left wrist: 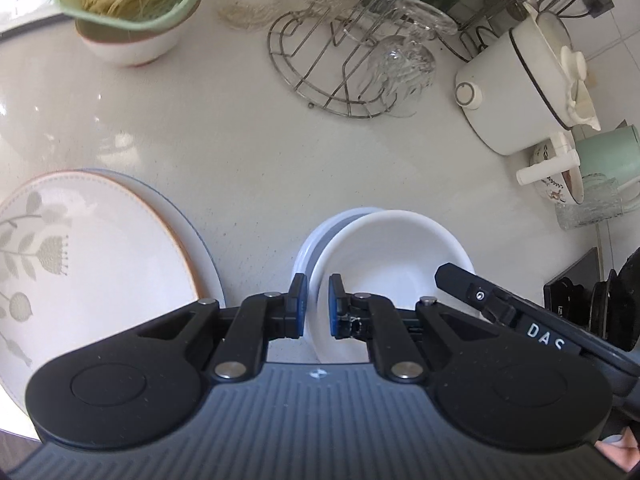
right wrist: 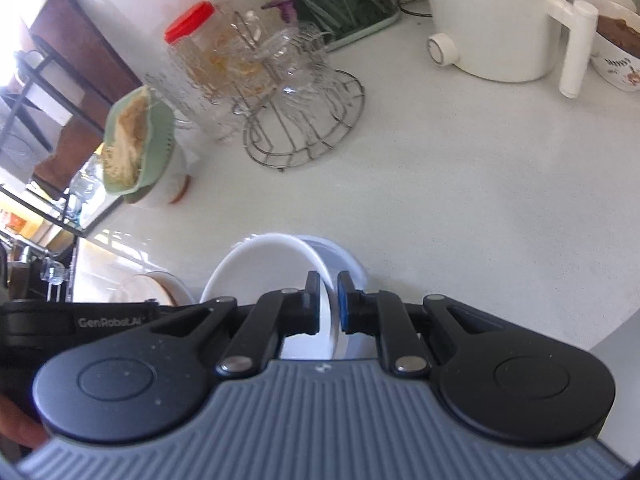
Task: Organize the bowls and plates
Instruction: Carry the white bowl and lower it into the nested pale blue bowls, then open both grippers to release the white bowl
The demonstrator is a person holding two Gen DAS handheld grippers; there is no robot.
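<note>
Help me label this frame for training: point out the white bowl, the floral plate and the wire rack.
white bowl [left wrist: 384, 256]: left wrist view, inner wall.
floral plate [left wrist: 100, 248]: left wrist view, flat face.
wire rack [right wrist: 308, 136]: right wrist view, wire frame near its base.

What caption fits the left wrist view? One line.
Left gripper pinches white bowl's rim beside stacked plates on the counter.
</note>
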